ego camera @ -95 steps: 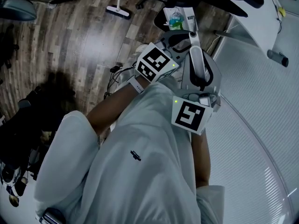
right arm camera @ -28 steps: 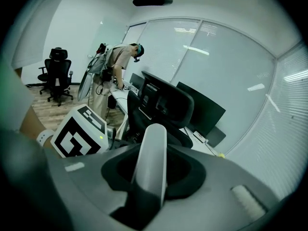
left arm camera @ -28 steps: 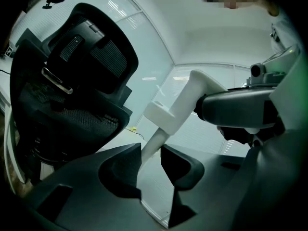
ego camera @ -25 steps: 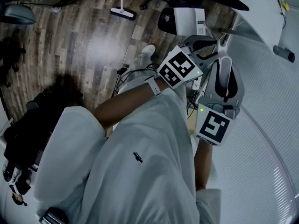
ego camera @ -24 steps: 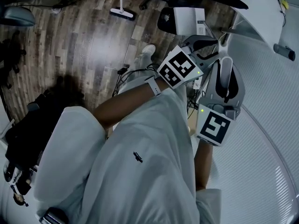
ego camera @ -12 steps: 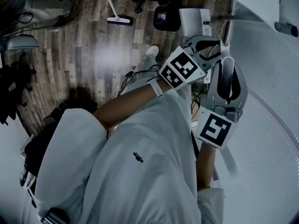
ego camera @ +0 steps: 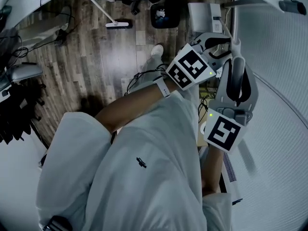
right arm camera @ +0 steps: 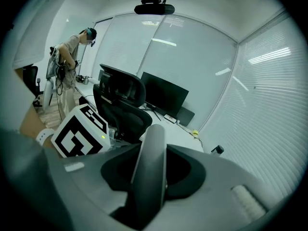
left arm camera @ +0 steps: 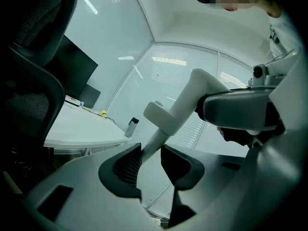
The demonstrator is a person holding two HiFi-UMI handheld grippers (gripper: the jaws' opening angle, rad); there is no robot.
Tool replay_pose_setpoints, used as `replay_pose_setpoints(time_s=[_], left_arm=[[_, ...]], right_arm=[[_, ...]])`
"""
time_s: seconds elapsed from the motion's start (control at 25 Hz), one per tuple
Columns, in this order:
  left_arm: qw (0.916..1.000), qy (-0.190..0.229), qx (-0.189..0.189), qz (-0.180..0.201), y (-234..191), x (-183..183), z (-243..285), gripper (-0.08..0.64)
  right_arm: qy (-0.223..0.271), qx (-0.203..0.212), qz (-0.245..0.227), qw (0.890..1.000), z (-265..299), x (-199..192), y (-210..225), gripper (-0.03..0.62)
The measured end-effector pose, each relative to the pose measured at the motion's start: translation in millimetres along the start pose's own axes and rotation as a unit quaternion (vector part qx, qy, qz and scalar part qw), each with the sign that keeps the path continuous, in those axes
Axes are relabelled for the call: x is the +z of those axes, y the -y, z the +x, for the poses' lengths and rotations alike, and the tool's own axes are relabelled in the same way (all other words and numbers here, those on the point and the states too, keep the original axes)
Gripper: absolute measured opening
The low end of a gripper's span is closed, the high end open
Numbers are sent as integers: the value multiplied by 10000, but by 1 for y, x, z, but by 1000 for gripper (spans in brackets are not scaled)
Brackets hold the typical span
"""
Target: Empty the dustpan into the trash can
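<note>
Vs. a sec ago, the white dustpan (ego camera: 203, 14) has drawn further off to the right of the dark trash can (ego camera: 166, 14); nearly 4 sec back we saw it over the can's mouth. Nearest us, a pale shirt (ego camera: 144, 167) fills the lower head view, w/ a bare forearm (ego camera: 130, 105) reaching up to a white wristband (ego camera: 164, 86). Just beyond, both tools are clamped on the one handle (left arm camera: 192, 93). The right gripper (right arm camera: 151, 153) has its jaws closed round the thick upper section, which stands upright btwn the pads. The left gripper (left arm camera: 150, 152) pinches the thin rod below it, jaws set narrow. The 2 sit close together, the left one nearer the pan. Past them the dustpan shows beside the can but apart from it; whether it touches the wood floor (ego camera: 91, 66) we can't tell. Further out, a broom (ego camera: 118, 24) has its head on the boards. Bkgd of the right gripper view: an office chair (right arm camera: 120, 105), a dark monitor (right arm camera: 163, 93) and a second person (right arm camera: 67, 57) standing.
</note>
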State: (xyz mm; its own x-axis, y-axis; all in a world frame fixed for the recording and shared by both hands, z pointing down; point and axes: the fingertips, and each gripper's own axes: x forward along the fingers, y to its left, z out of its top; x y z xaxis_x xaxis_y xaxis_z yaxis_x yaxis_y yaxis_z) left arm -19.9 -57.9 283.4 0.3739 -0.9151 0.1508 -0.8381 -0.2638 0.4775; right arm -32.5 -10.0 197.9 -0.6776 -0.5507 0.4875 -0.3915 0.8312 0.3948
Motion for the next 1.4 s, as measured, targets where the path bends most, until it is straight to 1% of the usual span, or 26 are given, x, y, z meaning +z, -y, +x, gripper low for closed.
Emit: replay_pose_setpoints(time_s=[0.16,0.32,0.56,0.68,0.76,0.84,1.0,1.08,1.2,1.4], left_arm=[[9998,-205,-69,24,4,-10,28,124],[9990,-441,-63,41,-5,-25,58,124],[9970,-765,40,-87,-46,-70,126,125],[9958,-908,63,-140,-63,-82,159,124],[9947,-1010,87,-145,-71,-88,179,124],[9935,-1123,131,-132,-82,-102,199,123],[9911,-1309,196,-120,-108,-146,235,123],[9897,-1413,211,-34,-119,-163,248,123],[9865,-1624,202,52,-132,-185,264,121],[9830,-1814,263,15,-142,-212,285,120]], right_arm=[[-56,-38,55,10000,7,-20,22,118],[-149,39,145,9998,25,-46,40,118],[-330,270,374,9984,86,-107,72,118],[-390,374,518,9972,114,-127,92,118],[-469,450,530,9965,130,-140,105,118],[-490,516,586,9957,148,-159,115,118],[-525,688,643,9942,184,-210,121,118],[-555,817,637,9931,199,-230,122,120],[-603,894,716,9916,217,-253,125,121],[-711,992,782,9894,234,-286,132,121]])
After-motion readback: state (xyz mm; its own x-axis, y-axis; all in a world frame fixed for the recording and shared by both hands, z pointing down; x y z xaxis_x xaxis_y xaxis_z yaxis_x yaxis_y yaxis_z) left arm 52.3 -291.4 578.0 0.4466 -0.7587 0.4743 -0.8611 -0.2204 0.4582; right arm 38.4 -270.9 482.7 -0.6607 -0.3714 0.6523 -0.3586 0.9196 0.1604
